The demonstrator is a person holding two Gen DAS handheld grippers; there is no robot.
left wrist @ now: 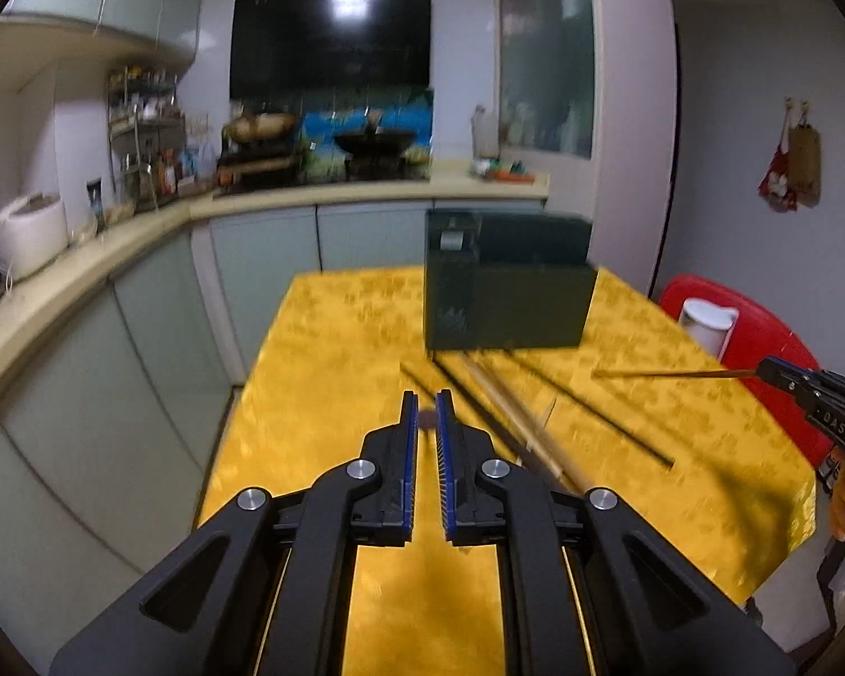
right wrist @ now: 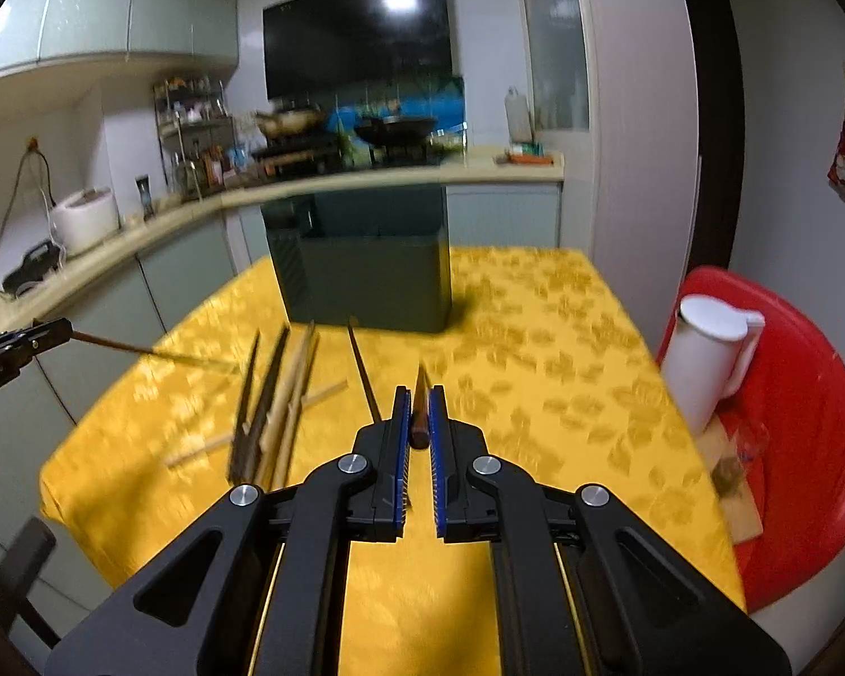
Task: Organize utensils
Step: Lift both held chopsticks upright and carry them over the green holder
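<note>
Each gripper is shut on one brown chopstick. My left gripper [left wrist: 427,411] grips a chopstick end-on [left wrist: 427,420]; from the right wrist view its chopstick [right wrist: 141,350] points over the table. My right gripper [right wrist: 419,403] holds a brown chopstick [right wrist: 420,411] pointing forward; in the left wrist view it shows as a thin stick [left wrist: 676,374]. Several loose chopsticks, black [right wrist: 265,394] and pale wood [right wrist: 298,388], lie on the yellow tablecloth [right wrist: 535,349] in front of a dark green utensil holder box [right wrist: 366,276].
A white jug [right wrist: 710,355] stands on a red stool [right wrist: 805,450] right of the table. Kitchen counter [left wrist: 112,242] and cabinets run along the left and back. One black chopstick [left wrist: 591,411] lies apart to the right.
</note>
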